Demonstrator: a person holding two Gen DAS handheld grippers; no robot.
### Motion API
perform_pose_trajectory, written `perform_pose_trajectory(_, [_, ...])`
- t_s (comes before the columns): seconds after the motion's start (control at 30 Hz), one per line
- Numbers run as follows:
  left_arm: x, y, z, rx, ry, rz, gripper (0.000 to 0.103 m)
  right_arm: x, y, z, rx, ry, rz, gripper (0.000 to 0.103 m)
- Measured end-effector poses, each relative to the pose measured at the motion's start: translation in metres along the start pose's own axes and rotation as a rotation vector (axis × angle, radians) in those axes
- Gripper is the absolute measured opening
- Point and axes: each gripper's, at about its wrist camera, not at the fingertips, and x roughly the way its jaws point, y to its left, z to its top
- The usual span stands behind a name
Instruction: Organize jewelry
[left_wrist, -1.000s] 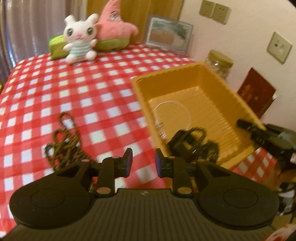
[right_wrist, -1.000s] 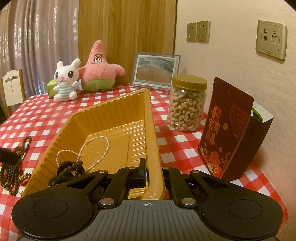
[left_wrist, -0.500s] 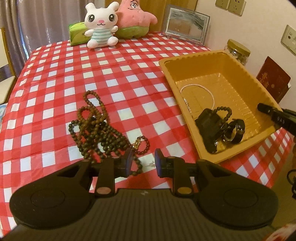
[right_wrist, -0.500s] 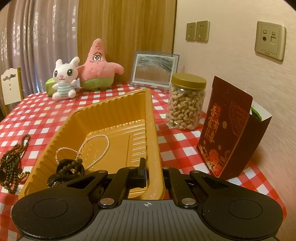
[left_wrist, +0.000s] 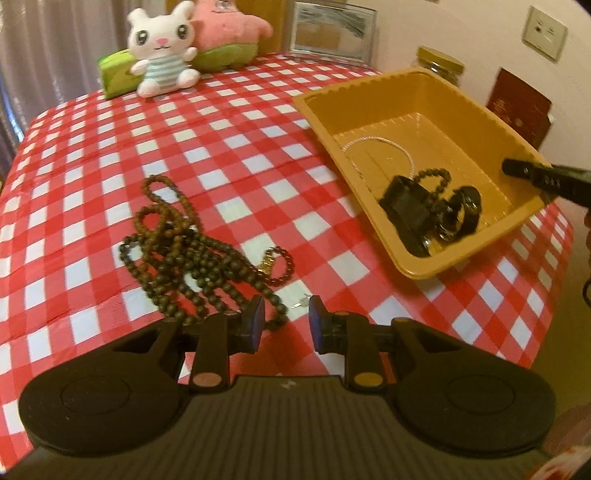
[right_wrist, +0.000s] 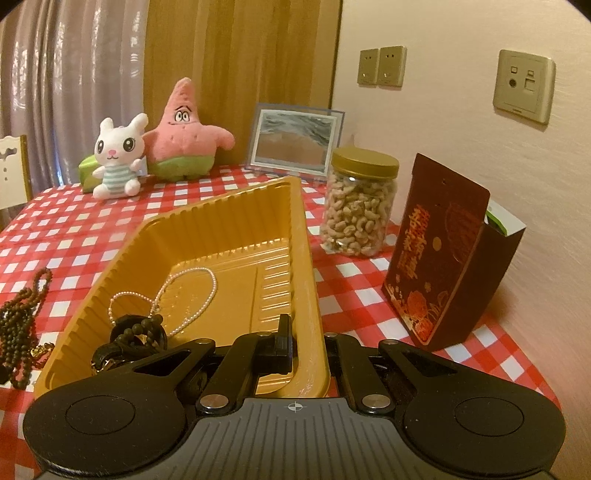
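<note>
Bench (left_wrist: 229, 122), covered in a red-and-white checked cloth.

Yellow tray (right_wrist: 221, 229), on the right part of the bench. Inside: a thin white pearl necklace (right_wrist: 192, 295) on the ribbed floor, and at the near end a dark heap (left_wrist: 432, 214) of black pieces with a short loop of dark beads; I cannot tell the black pieces apart.

Brown bead strings (left_wrist: 188, 254), a tangled pile lying on the cloth to the left of the tray, well apart from it. A small loop of darker beads with a gold clasp lies at the pile's right edge.

Left tongs (left_wrist: 286, 325), hovering over the near edge of the bead pile, tips spread a little with nothing between them; the left tip overlaps the nearest beads in view, though I cannot tell if it touches them.

Right tongs (right_wrist: 306, 343), pressed together on the tray's near right rim, one finger inside the wall and one outside.

Back of the bench: white plush rabbit (right_wrist: 118, 158), pink plush starfish (right_wrist: 184, 133), framed picture (right_wrist: 295, 142).

Right side, by the wall: jar of cashews (right_wrist: 360, 210) with a gold lid, dark red box (right_wrist: 443, 266) with gold print.
</note>
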Motion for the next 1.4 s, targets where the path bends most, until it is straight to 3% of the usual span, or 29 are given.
perform_pose_trajectory(0.3, [0.018,-0.020,-0.004,0.063,-0.012,0.036,0.021,0.003,0.000,0.003,-0.048,0.011,0.031,0.004])
perform_pose_trajectory(0.73, [0.039,-0.032,-0.005,0.104,0.001,0.098,0.009,0.012,-0.006,0.004,-0.067,0.020,0.068,0.003])
perform_pose_trajectory(1.4, [0.015,-0.030,0.001,0.078,-0.061,0.108,0.007,0.012,-0.002,0.008,-0.071,-0.004,0.074,0.003])
